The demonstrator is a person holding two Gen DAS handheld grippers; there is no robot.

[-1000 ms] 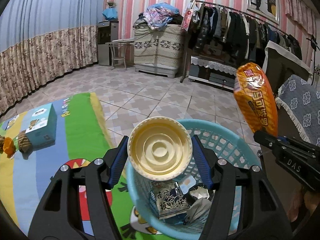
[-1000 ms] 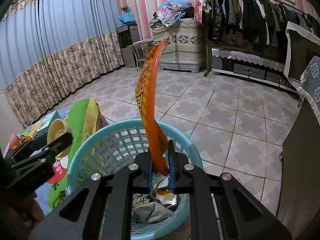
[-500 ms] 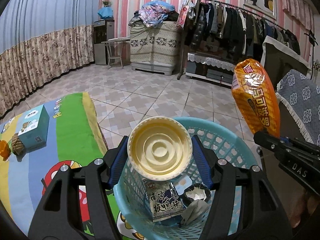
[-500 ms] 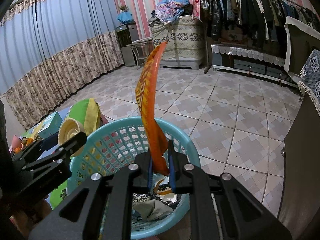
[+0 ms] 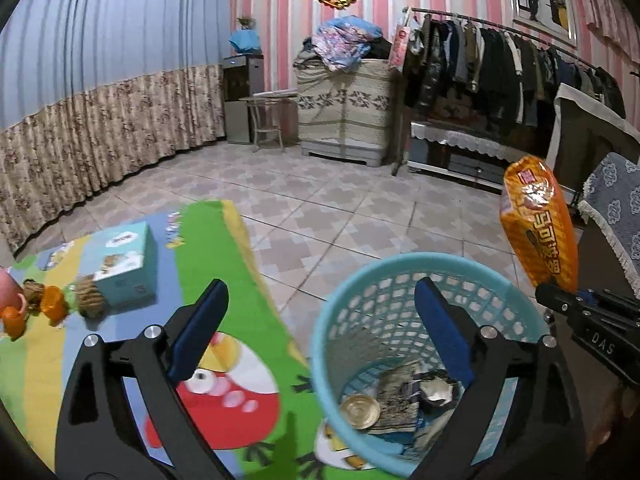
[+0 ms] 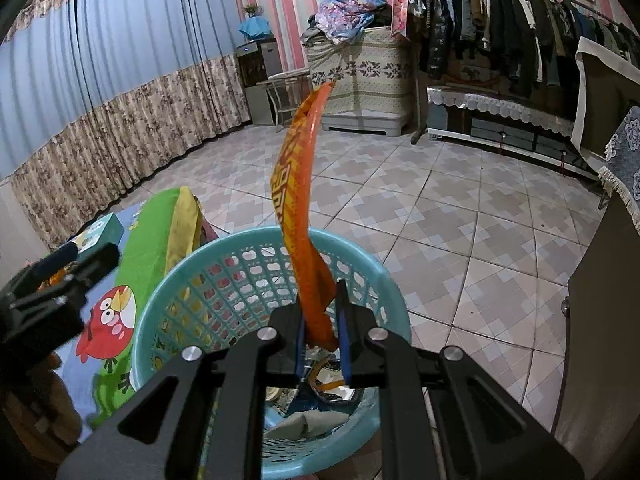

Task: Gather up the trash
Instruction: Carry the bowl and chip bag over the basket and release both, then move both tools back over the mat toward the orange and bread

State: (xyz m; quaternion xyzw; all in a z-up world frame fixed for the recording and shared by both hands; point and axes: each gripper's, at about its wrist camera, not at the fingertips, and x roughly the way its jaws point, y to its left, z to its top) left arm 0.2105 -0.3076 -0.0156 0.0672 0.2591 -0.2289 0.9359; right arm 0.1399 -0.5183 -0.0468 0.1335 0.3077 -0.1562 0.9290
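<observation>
Play mat (image 5: 224,264) covers the floor on the left, blue basket (image 5: 400,264) stands at its right edge on the tile

Basket already holds a round lid (image 5: 360,411), a printed packet (image 5: 400,400) and other scraps at the bottom

Orange wrapper (image 6: 304,216) is pinched at its lower end in the right tool (image 6: 322,320), jaws narrow and clamped on it. Long axis stands near upright, rising out of the tool above the basket mouth. Basket opening lies directly below and just ahead of that tool, so my read is the next move is simply let go and it drops in; wrapper is tall and floppy, could catch the rim

Left tool (image 5: 320,320) has jaws opening, wide apart, nothing between them, over the basket's left rim

Still on the mat near its far left edge: teal box (image 5: 120,264), small orange bits (image 5: 52,306). Left tool is nearer those
</observation>
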